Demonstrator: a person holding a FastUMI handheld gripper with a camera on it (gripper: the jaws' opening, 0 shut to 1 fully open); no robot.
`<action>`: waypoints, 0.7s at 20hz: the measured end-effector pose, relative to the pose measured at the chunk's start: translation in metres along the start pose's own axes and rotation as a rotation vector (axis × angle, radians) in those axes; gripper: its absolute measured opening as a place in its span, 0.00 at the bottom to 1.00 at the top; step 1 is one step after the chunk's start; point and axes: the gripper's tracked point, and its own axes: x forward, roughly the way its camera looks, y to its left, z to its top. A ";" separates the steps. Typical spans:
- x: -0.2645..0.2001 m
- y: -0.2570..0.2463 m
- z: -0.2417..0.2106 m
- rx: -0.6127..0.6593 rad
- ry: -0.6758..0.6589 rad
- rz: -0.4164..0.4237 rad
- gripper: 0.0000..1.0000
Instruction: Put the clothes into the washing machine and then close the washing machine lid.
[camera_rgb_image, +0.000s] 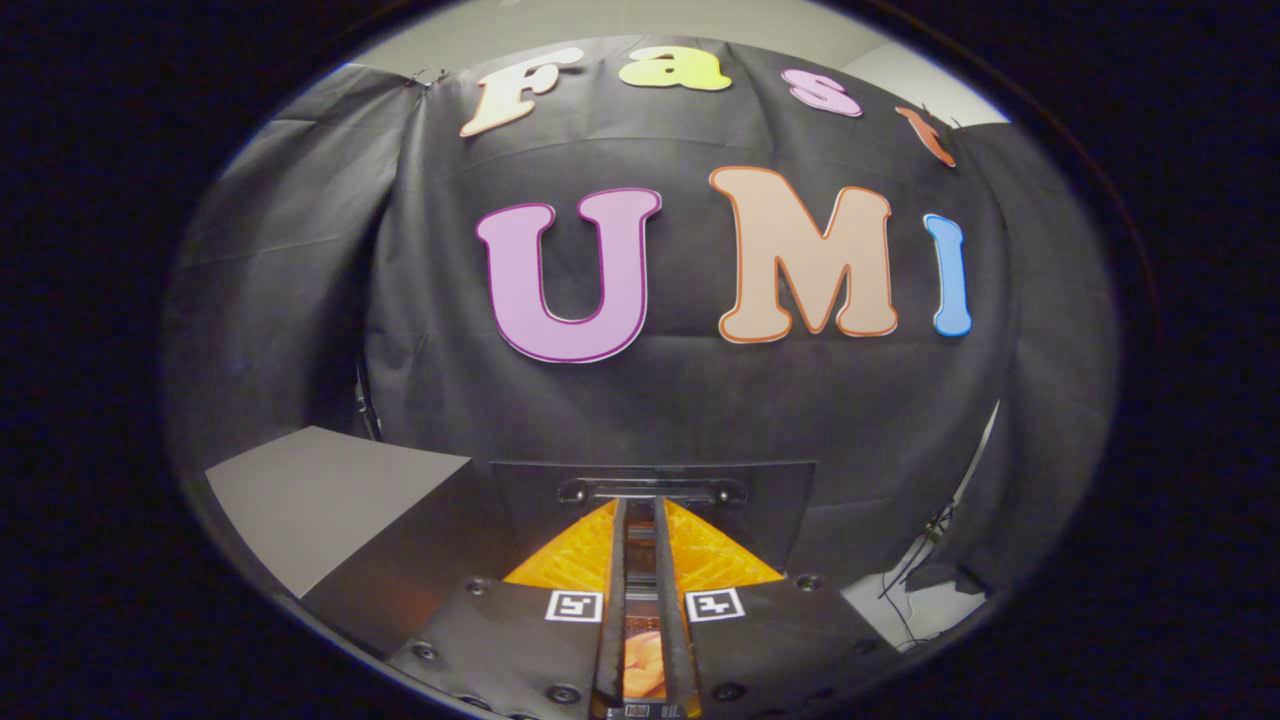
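gripper (640, 520) fingers nearly together, narrow slit between them; dark upright panel (650, 500) right at the tips blocks ahead; grey bench (310, 500) beside it unobstructed.

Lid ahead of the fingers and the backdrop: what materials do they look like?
Lid: looks like dark translucent plastic, smooth, semi-gloss; a recessed handle strip is moulded along its top. Backdrop: matte black woven cloth, judging by folds and creases. Gripper fingers nearly closed, touching nothing visible.
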 end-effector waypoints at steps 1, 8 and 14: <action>0.000 0.000 0.001 -0.001 -0.002 0.002 0.16; -0.001 0.000 0.002 -0.003 -0.005 0.005 0.16; 0.000 0.002 0.000 -0.017 -0.005 0.019 0.16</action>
